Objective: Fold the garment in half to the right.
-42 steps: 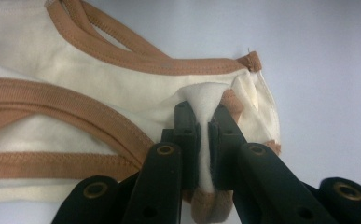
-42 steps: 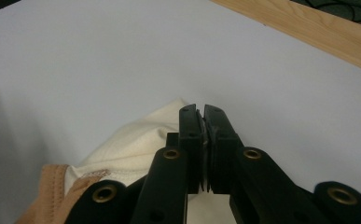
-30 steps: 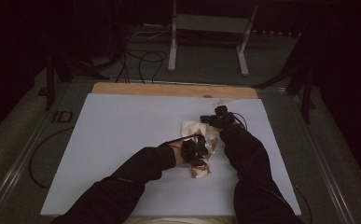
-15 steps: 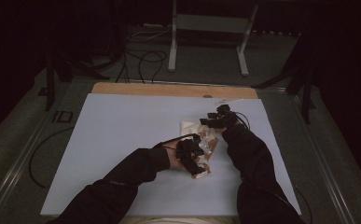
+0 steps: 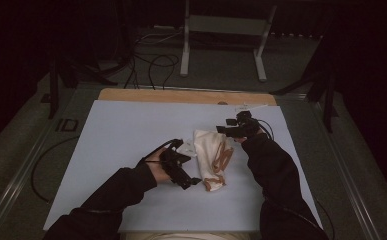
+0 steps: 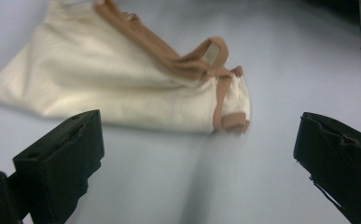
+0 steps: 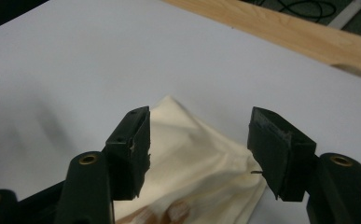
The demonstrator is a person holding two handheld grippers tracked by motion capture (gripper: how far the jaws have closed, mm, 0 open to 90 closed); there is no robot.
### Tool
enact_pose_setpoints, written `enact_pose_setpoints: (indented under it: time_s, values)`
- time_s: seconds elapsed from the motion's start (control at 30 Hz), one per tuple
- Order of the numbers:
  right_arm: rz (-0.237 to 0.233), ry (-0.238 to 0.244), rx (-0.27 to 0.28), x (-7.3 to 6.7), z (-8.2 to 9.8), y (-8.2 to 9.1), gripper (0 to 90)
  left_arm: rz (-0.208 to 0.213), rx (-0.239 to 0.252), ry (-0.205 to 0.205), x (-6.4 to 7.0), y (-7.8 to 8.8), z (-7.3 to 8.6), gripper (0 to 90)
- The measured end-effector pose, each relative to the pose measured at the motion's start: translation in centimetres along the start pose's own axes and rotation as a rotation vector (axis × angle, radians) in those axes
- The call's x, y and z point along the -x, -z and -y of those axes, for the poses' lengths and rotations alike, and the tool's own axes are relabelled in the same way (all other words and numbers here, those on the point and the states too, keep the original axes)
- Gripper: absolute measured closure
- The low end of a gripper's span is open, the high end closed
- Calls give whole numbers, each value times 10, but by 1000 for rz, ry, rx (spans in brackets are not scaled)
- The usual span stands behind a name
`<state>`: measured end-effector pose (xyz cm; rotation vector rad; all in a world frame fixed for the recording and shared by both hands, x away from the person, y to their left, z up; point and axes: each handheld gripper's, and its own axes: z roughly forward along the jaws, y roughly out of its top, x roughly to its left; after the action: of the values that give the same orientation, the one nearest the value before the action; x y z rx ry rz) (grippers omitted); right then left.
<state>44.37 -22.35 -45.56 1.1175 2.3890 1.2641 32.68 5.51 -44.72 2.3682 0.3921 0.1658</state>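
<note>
Cream cloth bag [image 5: 208, 156] with tan straps [image 5: 223, 159] lies folded lengthwise near the middle of the white sheet [image 5: 121, 130], its long axis running far to near; in the high view the straps are gathered along its right edge and curl round the near end. My left gripper [image 5: 185, 176] sits just left of the bag's near end, jaws pointing right toward it. They have just been opening and now stand wide, with nothing between them: the left gripper view shows bare sheet in the gap and the bag [image 6: 122, 93] beyond the tips, apart from both pads. My right gripper [image 5: 225, 131] hovers at the bag's far right corner. Its jaws have also just been opening and stand moderately apart; in the right gripper view the cloth [image 7: 192, 163] lies below and between them, but I see no pad pressing on it, so I read this as released. Judgement: a fold has been laid down and both tools have let go, so the step in hand is the release and reposition between folds. Next move probably calls for a fresh grip on one short end, near or far, to bring it over the other, or for tucking the straps flat first. Care needed: the loose straps may drag or spring out, and the cloth is thin, so the pads must come low to catch all layers without pinching the sheet. Wooden table edge [image 5: 181, 96] shows beyond the sheet.
</note>
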Motion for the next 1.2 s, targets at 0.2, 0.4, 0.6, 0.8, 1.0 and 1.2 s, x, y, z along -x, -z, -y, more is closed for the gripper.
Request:
enact_pose_setpoints:
  time_s: [0.2,0.4,0.6,0.8,1.0,1.2]
  values:
    - [11,-9,-52,-12,16,1,393,-30,54,89,-2,19,42,6]
    - [11,-67,-144,-9,40,-6,451,-37,50,144,1,27,74,6]
    - [-17,-80,-178,-4,49,-3,694,-40,73,170,7,35,94,6]
    - [21,-23,-180,-5,46,1,855,-54,122,205,7,40,108,6]
    - [63,-16,-160,-1,44,9,852,-79,125,223,7,39,117,6]
    - [125,-22,-209,7,55,4,826,-86,112,230,7,36,123,6]
